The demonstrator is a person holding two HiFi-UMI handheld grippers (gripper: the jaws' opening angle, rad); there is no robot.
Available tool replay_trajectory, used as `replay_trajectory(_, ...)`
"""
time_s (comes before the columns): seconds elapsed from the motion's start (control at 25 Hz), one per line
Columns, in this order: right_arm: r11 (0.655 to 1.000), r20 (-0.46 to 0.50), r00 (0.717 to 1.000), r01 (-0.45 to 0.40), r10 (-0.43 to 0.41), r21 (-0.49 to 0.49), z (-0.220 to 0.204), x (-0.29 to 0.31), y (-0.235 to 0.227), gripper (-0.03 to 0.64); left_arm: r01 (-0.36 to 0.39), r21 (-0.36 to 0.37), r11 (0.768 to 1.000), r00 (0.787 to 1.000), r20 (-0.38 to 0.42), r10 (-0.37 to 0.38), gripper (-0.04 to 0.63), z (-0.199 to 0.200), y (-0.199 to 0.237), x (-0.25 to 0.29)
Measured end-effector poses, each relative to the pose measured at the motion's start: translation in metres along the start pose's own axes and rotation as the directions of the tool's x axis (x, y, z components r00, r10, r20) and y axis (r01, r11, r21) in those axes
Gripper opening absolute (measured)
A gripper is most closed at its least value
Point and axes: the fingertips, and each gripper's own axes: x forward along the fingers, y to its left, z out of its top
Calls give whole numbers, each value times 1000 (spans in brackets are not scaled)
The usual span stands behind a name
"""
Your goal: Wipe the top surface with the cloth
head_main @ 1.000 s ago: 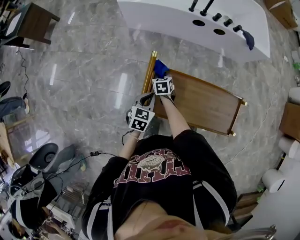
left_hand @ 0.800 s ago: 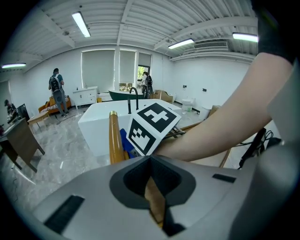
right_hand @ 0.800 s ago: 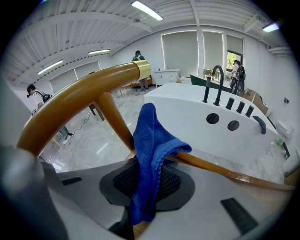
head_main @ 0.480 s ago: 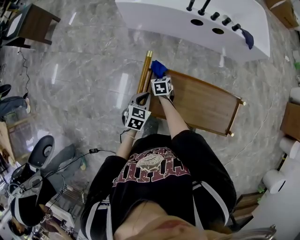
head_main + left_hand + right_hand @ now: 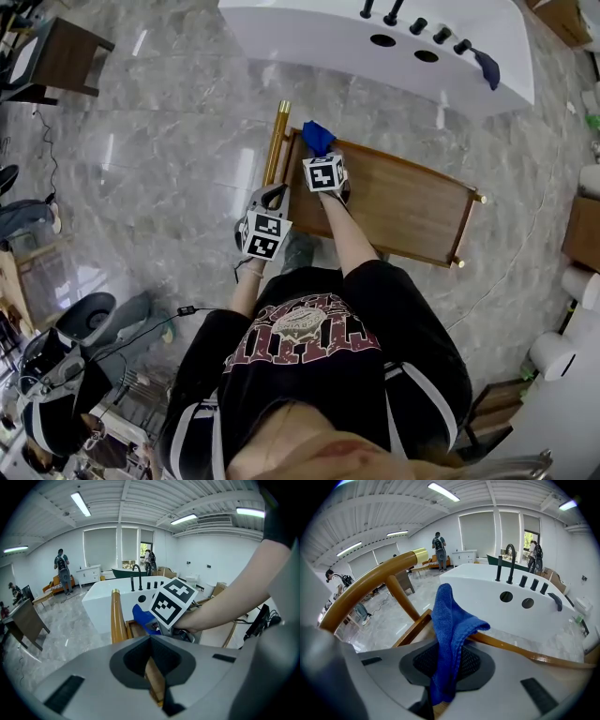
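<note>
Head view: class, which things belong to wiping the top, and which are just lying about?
Job: blue cloth, right gripper holding it, wooden cart, left gripper shut on its rail.
Lying about: white bathtub, dark side table, floor cable.

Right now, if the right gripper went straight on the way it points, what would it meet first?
Probably the cart's raised wooden rim, just past the blue cloth held in the right gripper; the white bathtub stands beyond it.

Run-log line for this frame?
left hand-held gripper: shut on wooden frame | right hand-held gripper: shut on blue cloth at corner of wooden top
</note>
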Motion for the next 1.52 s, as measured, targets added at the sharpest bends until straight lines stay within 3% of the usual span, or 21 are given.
replay_trajectory(0.84,1000,9,1000,12,-12,8,-26,-29,-55,80,-75,35,997,996,-49,77,48,-4,-2,3)
replay_trajectory(1.08,1000,14,1000,16,-16,9,-35,-39,-75,79,-93,2,996,994,-58,93,48,-4,-2,3)
replay_trajectory(1.52,999,10,999,43,-44,30,-54,-57,-114,80,-128,66,989,987,-86,134,48,-5,-4,9)
